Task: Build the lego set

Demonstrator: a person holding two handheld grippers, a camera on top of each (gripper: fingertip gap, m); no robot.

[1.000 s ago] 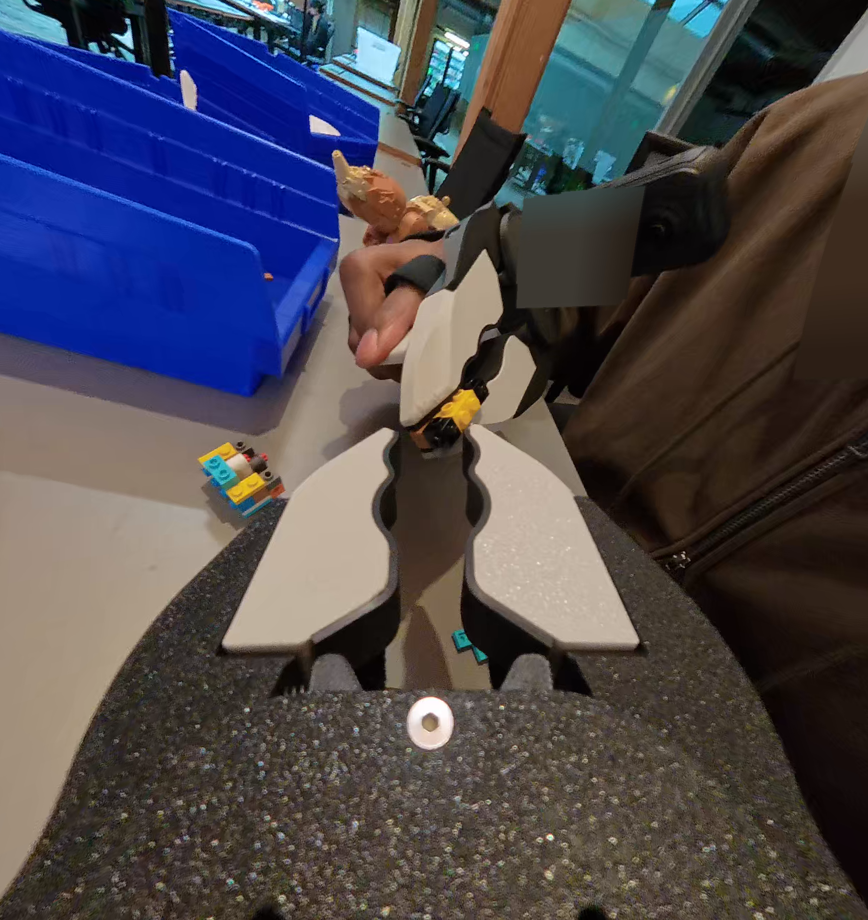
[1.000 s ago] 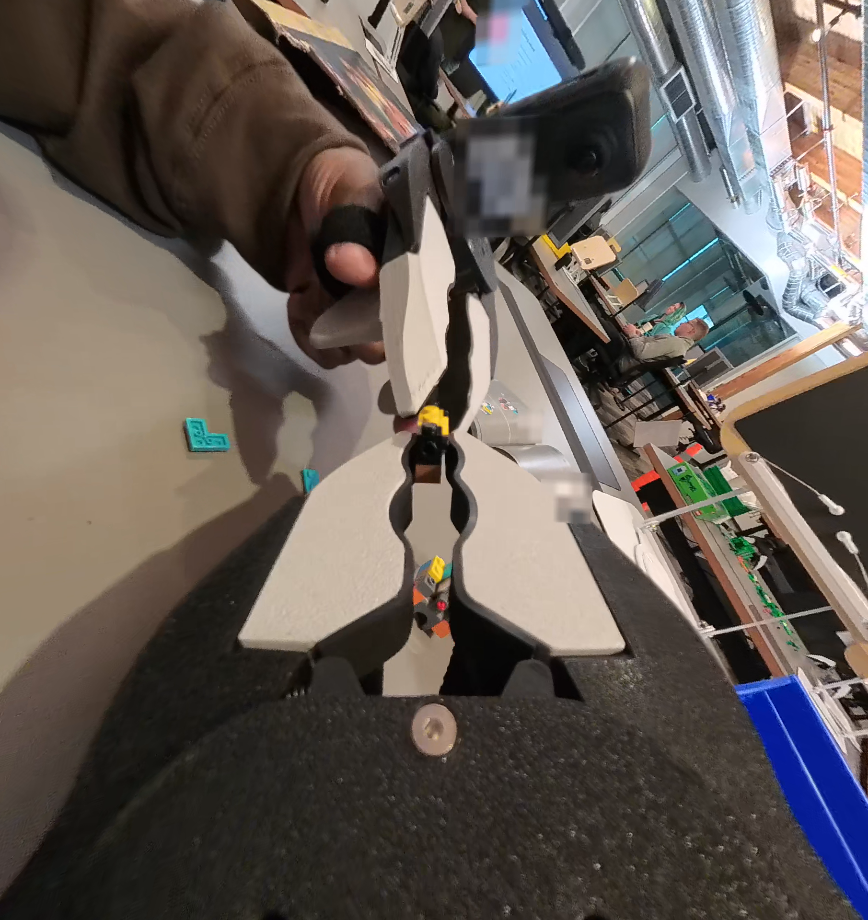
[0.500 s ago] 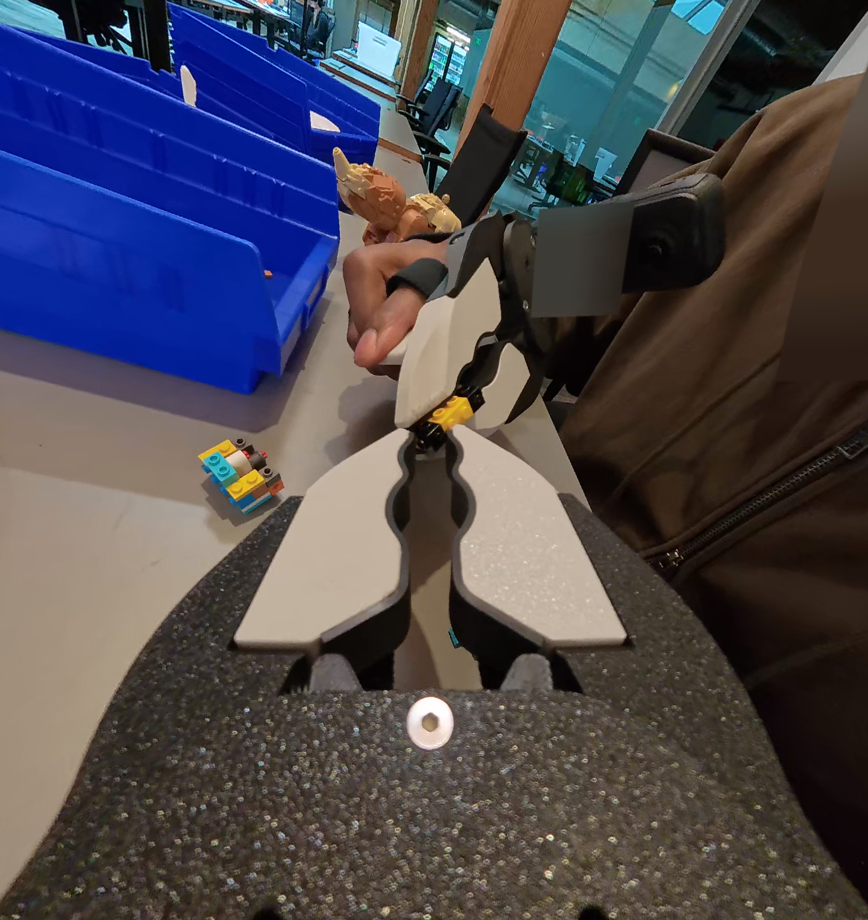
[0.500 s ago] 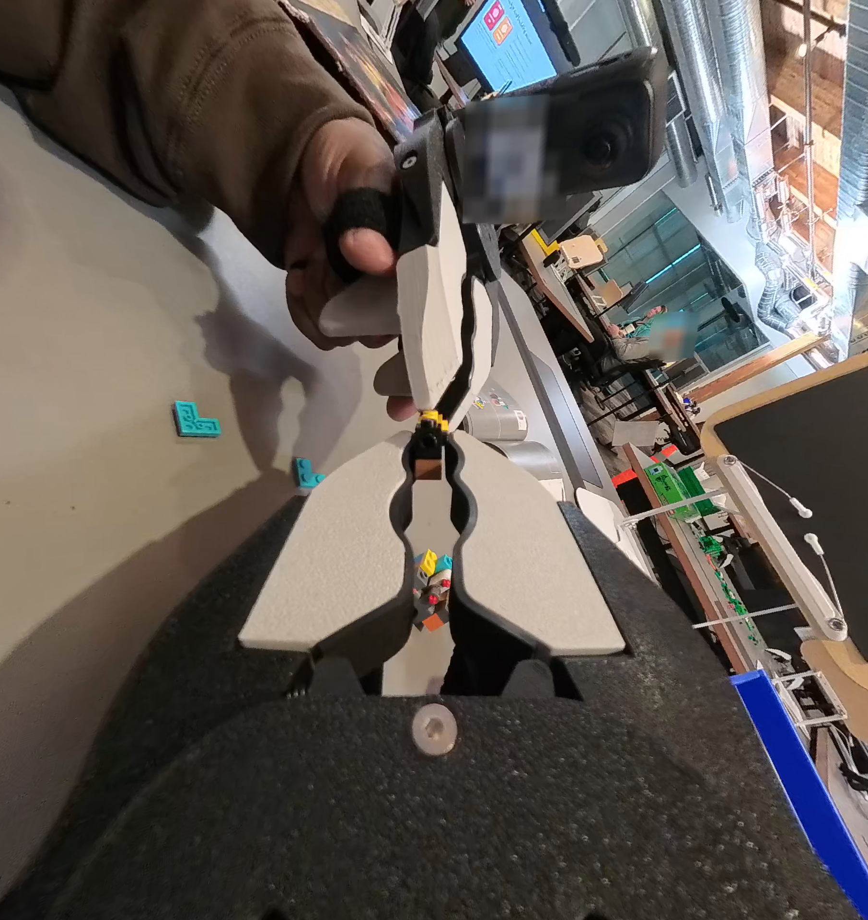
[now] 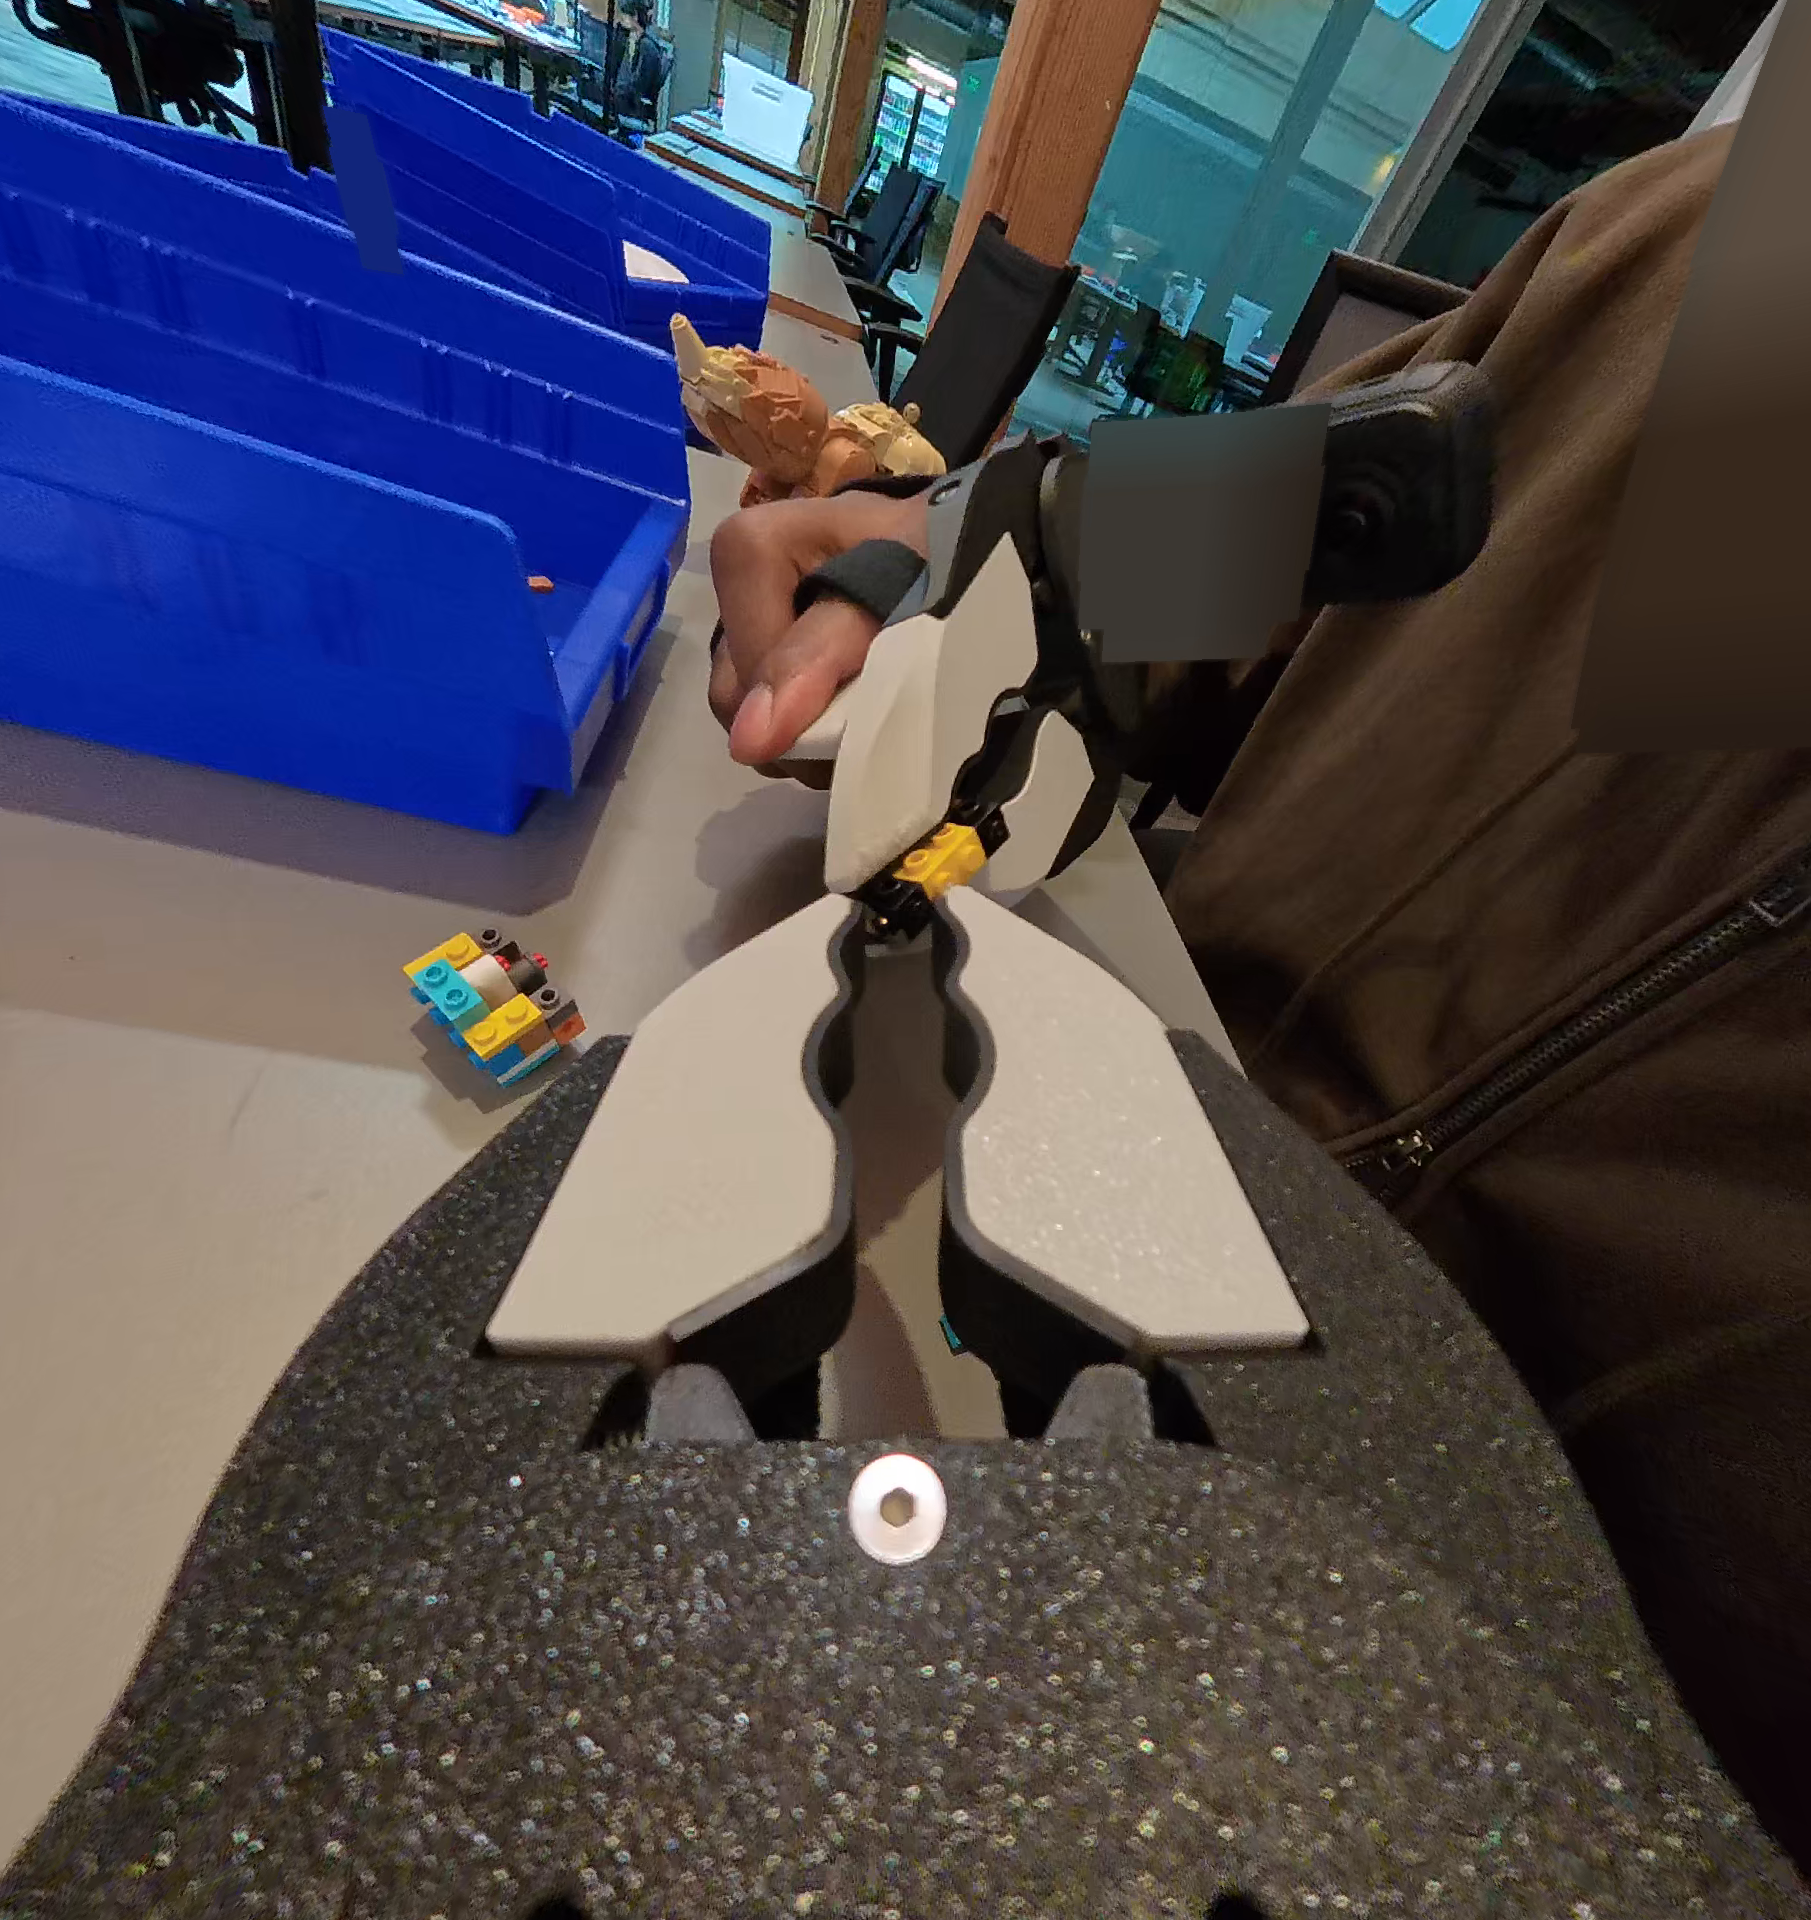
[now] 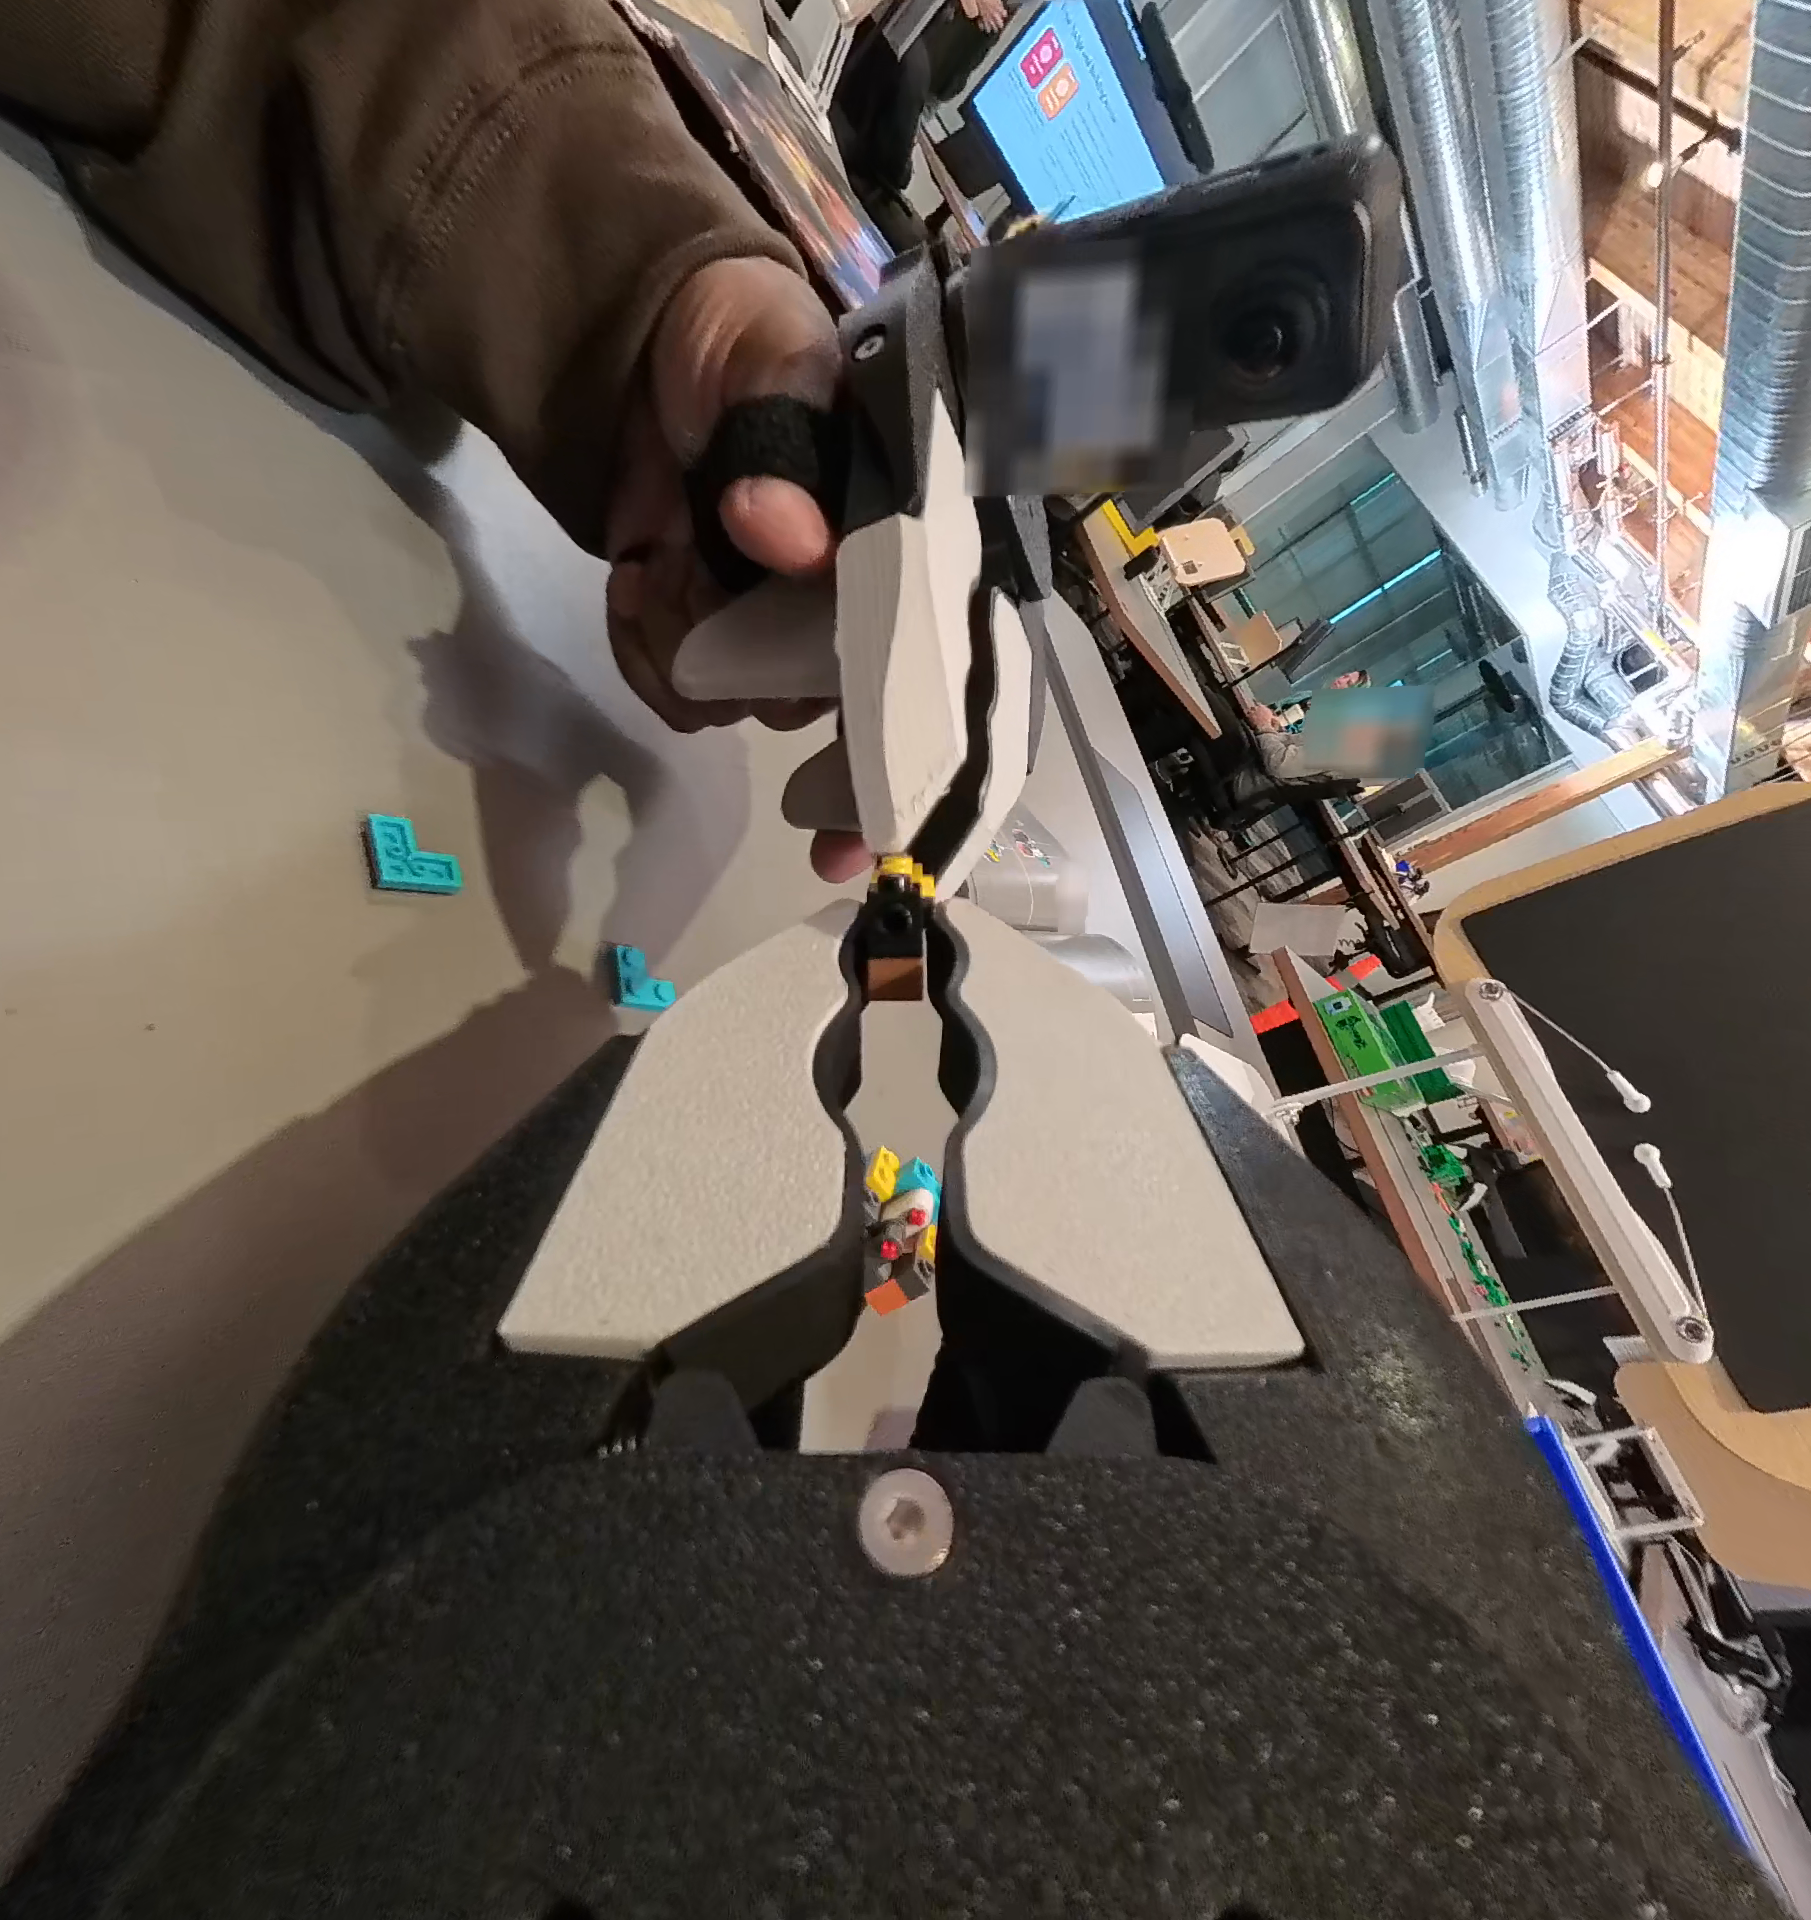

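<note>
Your grey desk (image 5: 153, 1195) carries blue bins (image 5: 257, 582) along its far edge. Above it, your left gripper (image 5: 896, 920) and right gripper (image 6: 893, 940) meet tip to tip — each clenched on one small brick stack (image 6: 893, 951), yellow, black and brown, its long axis running between them. One built piece (image 5: 490, 1003) and two teal L-plates (image 6: 413, 854) lie loose on the desk.

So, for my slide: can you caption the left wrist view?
Both tongs meet over the table, pinching a yellow-and-black brick piece; small lego build nearby.
</note>
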